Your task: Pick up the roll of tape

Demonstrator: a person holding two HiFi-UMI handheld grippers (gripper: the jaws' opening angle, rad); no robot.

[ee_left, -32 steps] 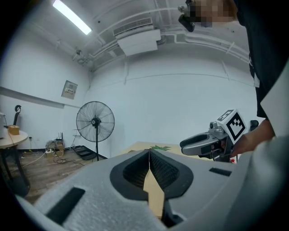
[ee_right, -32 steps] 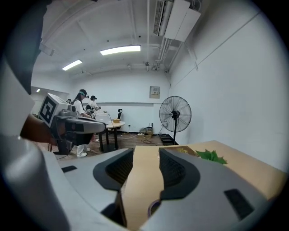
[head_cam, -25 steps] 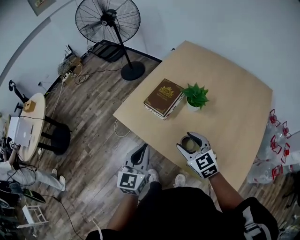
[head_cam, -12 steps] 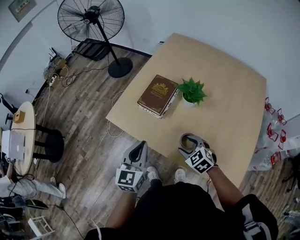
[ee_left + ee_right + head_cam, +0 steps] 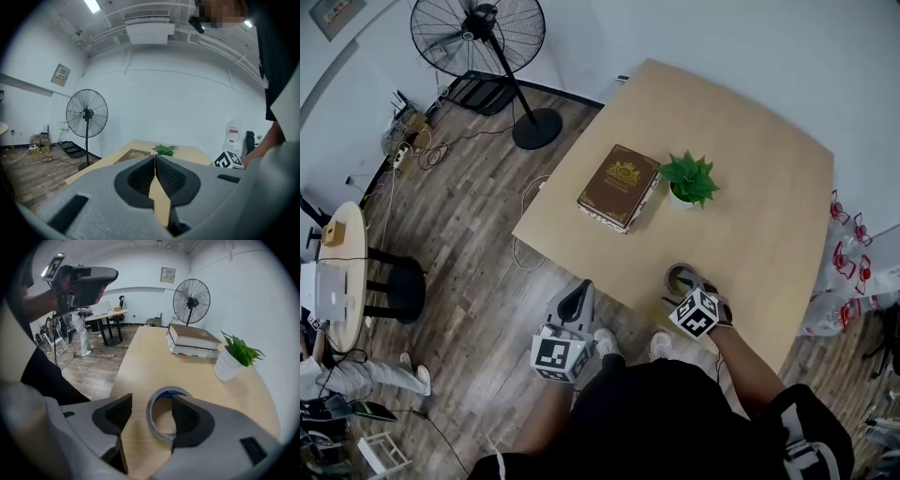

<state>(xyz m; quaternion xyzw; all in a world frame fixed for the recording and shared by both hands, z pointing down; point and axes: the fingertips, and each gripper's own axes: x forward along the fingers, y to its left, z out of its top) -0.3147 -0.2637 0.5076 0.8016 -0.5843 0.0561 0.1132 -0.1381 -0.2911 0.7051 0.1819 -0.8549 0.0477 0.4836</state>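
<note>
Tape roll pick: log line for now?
right gripper: open, jaws just opening, tape roll rim between them, no grip | left gripper: shut, empty | tape roll: on table

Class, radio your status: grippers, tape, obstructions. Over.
Right gripper open, just widened, tape roll partly between fingers. Left gripper shut, empty. Roll flat on table, nothing blocking.

Left gripper (image 5: 574,300) (image 5: 155,165): jaws together, empty, pointing near level. Right gripper (image 5: 682,287) (image 5: 151,401): tilted steeply down, jaws just opening, wide; tape (image 5: 168,391) wall between, ungripped.
</note>
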